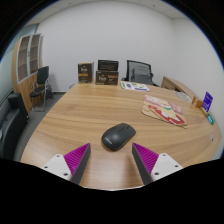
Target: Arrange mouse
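A black computer mouse [118, 136] lies on the round wooden table [80, 115], just ahead of my fingers and slightly between their tips. My gripper [111, 155] is open, its two fingers spread wide with purple pads [77, 158] showing on each side. Nothing is held between them. The mouse rests on the table on its own, with a gap to either finger.
A pinkish mat [165, 110] with items lies on the table to the right, papers [134, 86] further back. Office chairs [138, 71] stand around the table. A bookshelf [27, 58] stands at the left wall. Boxes [99, 72] sit beyond the far table edge.
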Motion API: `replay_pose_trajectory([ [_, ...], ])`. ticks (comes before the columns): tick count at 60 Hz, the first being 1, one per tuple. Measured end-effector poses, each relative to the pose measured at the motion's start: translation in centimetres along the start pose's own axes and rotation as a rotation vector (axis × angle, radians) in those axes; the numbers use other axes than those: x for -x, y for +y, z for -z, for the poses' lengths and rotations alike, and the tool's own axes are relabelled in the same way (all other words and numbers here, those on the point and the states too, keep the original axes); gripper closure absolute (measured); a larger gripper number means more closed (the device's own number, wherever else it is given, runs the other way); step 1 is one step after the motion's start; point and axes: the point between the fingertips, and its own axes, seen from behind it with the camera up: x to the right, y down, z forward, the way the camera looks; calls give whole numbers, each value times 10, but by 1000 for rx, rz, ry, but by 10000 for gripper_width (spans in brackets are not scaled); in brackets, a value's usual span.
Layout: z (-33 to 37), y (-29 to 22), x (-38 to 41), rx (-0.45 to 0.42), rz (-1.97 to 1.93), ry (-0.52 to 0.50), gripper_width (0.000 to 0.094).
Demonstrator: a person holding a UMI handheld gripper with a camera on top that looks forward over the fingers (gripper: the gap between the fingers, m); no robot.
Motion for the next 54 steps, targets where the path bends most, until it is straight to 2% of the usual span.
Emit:
replay_pose_trajectory([
  [7, -29, 0, 4, 25, -18, -13, 69],
  [24, -67, -26, 6, 10, -32, -26, 62],
  [35, -85, -40, 16, 5, -33, -49, 101],
  [42, -91, -43, 18, 5, -46, -58, 212],
  [43, -92, -43, 17, 4, -45, -56, 254],
  [45, -93, -44, 14, 1, -48, -45, 431],
  [54, -93, -43, 14, 14, -44, -42, 531],
])
